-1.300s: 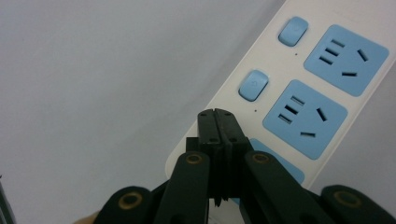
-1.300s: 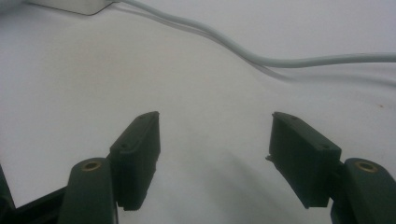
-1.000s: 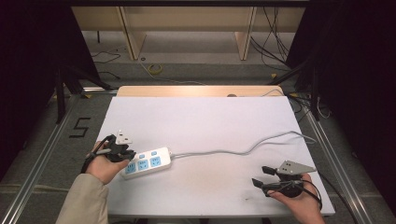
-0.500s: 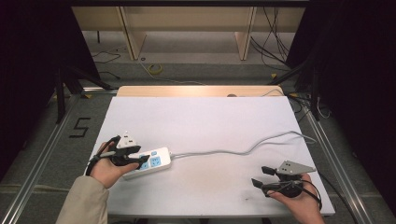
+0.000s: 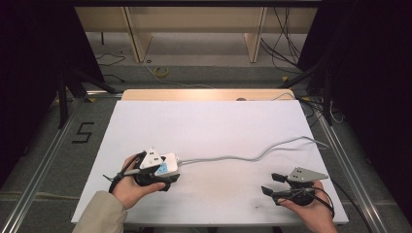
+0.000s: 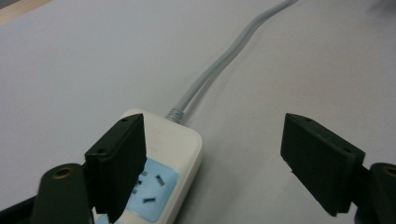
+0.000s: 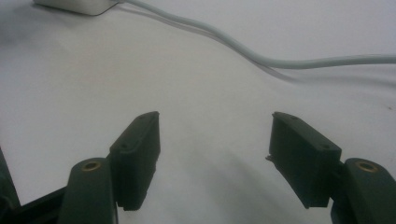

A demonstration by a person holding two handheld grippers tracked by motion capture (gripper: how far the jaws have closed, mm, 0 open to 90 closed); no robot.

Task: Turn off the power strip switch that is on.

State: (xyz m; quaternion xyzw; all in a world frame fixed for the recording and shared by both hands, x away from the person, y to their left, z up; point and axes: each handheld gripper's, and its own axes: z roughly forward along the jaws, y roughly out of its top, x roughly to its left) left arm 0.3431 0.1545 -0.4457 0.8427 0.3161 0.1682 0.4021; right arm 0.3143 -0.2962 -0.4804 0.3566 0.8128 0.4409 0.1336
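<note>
The left gripper (image 6: 212, 158) has just been opening its jaws; they now stand wide over the white power strip (image 6: 163, 154) lying on the desk (image 5: 218, 126), not pressing it. The right gripper (image 7: 215, 154) rests open, well apart.

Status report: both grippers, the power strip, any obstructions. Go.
Left gripper jaws just opened, over power strip, no grip. Right gripper open, nothing between jaws. Cable trails across table; nothing blocking.
</note>
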